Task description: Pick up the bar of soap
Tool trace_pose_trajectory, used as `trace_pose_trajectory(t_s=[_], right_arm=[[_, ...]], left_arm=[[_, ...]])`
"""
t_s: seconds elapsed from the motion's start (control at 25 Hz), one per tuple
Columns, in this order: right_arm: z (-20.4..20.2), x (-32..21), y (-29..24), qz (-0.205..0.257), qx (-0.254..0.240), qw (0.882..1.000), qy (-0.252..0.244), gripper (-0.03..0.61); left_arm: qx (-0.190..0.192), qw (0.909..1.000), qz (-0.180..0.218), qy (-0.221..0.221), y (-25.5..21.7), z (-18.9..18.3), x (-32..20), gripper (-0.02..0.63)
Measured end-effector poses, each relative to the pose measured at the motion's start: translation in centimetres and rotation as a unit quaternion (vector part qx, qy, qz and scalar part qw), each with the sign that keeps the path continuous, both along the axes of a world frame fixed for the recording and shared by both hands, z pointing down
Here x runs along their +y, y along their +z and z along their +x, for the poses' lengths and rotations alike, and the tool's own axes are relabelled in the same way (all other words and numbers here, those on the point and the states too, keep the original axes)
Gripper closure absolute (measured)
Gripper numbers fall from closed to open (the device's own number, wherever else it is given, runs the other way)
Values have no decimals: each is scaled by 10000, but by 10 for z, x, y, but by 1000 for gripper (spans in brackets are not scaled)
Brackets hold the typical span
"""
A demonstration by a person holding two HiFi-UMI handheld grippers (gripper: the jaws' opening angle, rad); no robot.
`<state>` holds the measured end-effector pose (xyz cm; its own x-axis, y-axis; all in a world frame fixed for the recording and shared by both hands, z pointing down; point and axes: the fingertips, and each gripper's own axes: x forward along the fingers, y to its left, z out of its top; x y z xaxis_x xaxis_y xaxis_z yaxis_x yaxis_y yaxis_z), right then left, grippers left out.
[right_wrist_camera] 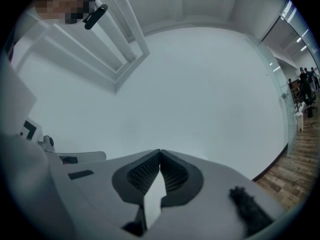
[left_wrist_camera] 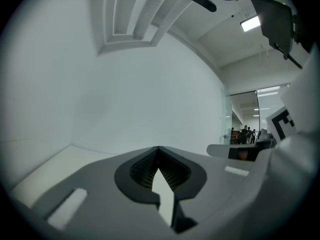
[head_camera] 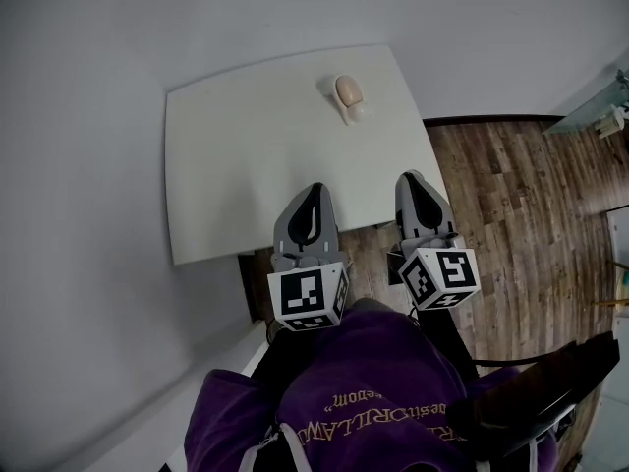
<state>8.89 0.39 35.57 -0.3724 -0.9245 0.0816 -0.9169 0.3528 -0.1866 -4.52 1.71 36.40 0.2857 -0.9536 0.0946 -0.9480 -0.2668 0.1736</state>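
Left gripper [head_camera: 316, 188] sits in the lower middle of the head view, close to the person's body, and it points forward over the near edge of the white worktop [head_camera: 236, 175]. Its jaws are clenched together and nothing is between them. I think this is a waiting pose, because the reach for the soap has not begun. The bar of soap [head_camera: 347, 89] lies in the upper middle of the frame, at the far side of the worktop, well apart from both grippers. It seems to rest on a small pale holder, but this is too small to be sure. To the right, the right gripper [head_camera: 412, 176] is held the same way, jaws pressed shut and empty. Apart from the soap, the worktop is plain, smooth and bare. A grey wall [head_camera: 79, 146] fills the left of the frame, and a wooden floor [head_camera: 511, 214] fills the right.
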Motion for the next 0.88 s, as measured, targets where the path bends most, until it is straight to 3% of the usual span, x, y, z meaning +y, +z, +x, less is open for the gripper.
trace_pose_trajectory(t_s=[0.2, 0.48, 0.88], right_arm=[[-10, -21, 12, -134, 48, 9999, 21, 569], [8, -49, 23, -275, 83, 9995, 115, 569], [34, -136, 23, -386, 81, 9981, -478, 569]], left_arm=[[37, 9999, -122, 8, 11, -11, -25, 606], [70, 9996, -280, 69, 24, 3, -55, 606], [31, 9983, -411, -407, 28, 39, -129, 606]])
